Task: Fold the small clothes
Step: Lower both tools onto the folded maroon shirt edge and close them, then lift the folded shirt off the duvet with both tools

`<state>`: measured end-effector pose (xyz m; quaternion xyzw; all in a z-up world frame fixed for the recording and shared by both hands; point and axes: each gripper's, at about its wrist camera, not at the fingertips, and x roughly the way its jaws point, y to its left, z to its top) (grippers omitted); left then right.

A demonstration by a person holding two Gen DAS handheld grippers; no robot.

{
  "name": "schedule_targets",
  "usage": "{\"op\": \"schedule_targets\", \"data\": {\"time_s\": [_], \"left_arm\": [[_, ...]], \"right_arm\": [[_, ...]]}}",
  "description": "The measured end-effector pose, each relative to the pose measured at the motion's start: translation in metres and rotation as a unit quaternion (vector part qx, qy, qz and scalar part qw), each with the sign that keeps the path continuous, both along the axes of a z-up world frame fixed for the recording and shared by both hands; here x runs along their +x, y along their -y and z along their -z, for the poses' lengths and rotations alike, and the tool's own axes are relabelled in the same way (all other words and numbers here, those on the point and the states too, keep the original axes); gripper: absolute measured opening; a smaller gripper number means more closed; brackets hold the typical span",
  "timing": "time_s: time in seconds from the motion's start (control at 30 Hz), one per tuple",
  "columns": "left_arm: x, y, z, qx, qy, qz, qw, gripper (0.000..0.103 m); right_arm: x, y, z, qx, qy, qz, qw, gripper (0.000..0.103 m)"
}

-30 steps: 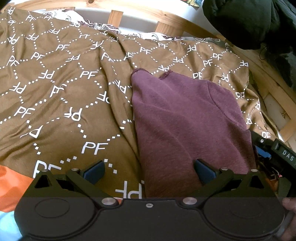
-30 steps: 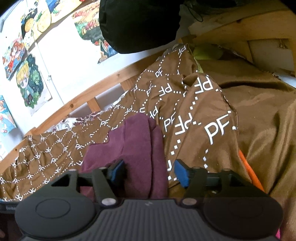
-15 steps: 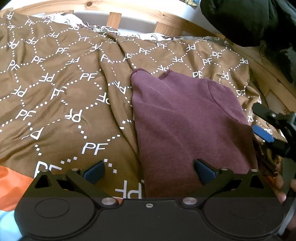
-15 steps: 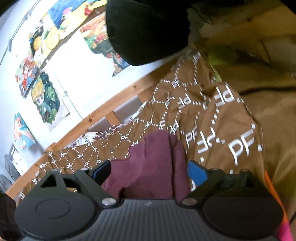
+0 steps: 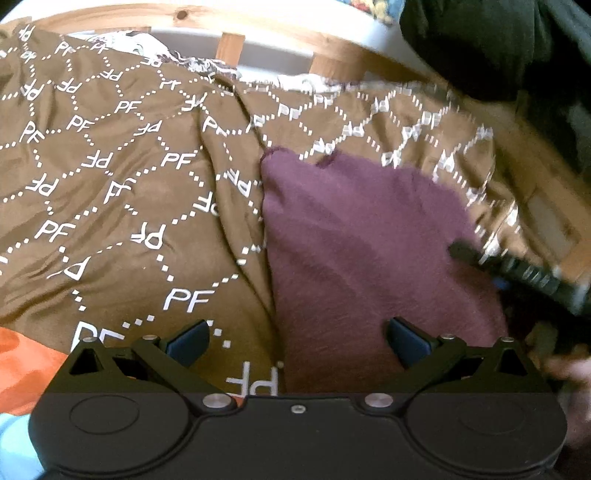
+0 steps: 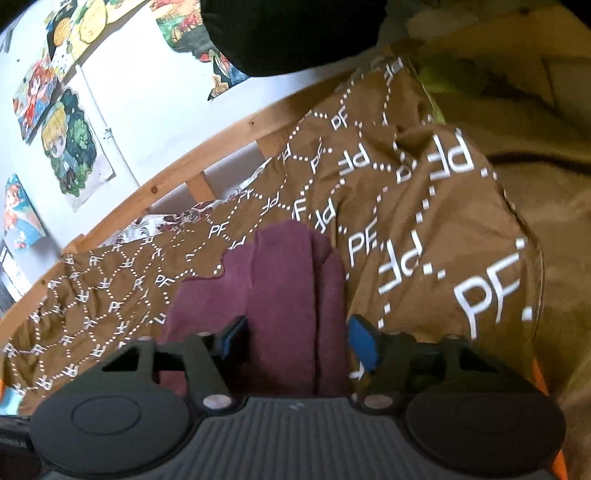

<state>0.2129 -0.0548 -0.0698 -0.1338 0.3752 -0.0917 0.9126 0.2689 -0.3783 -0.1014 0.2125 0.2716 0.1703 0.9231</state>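
Brown bedding printed with white "PF" lettering [image 5: 122,192] covers a wooden-framed bed [image 5: 266,27], its slatted rail running along a white wall hung with cartoon posters [image 6: 70,144]. A maroon garment [image 5: 369,258] lies on the blanket, right of centre in the left wrist view, flat and partly folded, its far hem toward the rail. The left gripper [image 5: 297,341] hovers low over the garment's near left edge with its blue-padded fingers [image 5: 186,338] spread wide; one pad is over the blanket, the other over the maroon cloth, and nothing is held between them. The right gripper [image 6: 297,339] sits at the garment's [image 6: 280,295] right side, where the fabric bunches into upright folds. Its fingers [image 6: 362,341] stand apart on either side of that thick fold without closing on it; whether the pads touch the cloth is hard to judge. In the left wrist view the right gripper [image 5: 517,273] appears as a dark, motion-blurred shape at the garment's right edge. A dark bundle of clothing [image 6: 291,33] hangs above the bed's far corner, and an orange patch [image 5: 26,365] shows at the near left.
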Motion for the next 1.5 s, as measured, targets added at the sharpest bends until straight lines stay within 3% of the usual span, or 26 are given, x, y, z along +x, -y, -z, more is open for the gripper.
{"op": "schedule_targets", "data": {"time_s": [0.2,0.43,0.67,0.83,0.9,1.03,1.33,1.5], "left_arm": [[0.005,-0.003,-0.005,-0.034,0.017,0.026,0.9989,0.102],[0.028,-0.003,0.017,-0.098,-0.053,0.049,0.9926,0.092],[0.036,0.001,0.022,-0.133,-0.093,0.077,0.9837,0.089],[0.040,0.003,0.019,-0.126,-0.108,0.070,0.9836,0.078],[0.040,0.004,0.015,-0.119,-0.109,0.068,0.9846,0.070],[0.039,0.001,0.005,-0.113,-0.106,0.070,0.9855,0.053],[0.024,0.003,-0.034,-0.067,-0.114,0.100,0.9861,0.051],[0.010,-0.004,-0.038,-0.110,-0.132,0.138,0.9753,0.051]], "right_arm": [[0.001,0.006,0.008,0.024,-0.004,0.001,1.000,0.036],[0.001,0.010,0.009,0.039,-0.005,-0.001,0.999,0.036],[0.005,0.010,0.009,0.053,-0.008,-0.003,0.999,0.048],[0.003,0.004,0.008,0.046,-0.005,-0.001,0.999,0.048],[0.002,0.002,0.007,0.044,-0.003,0.002,0.999,0.035],[-0.004,0.000,0.000,0.047,-0.003,0.010,0.999,0.024],[-0.036,-0.013,-0.038,0.035,0.026,0.011,0.999,0.021],[-0.064,-0.013,-0.064,0.017,0.035,0.014,0.999,0.021]]}}
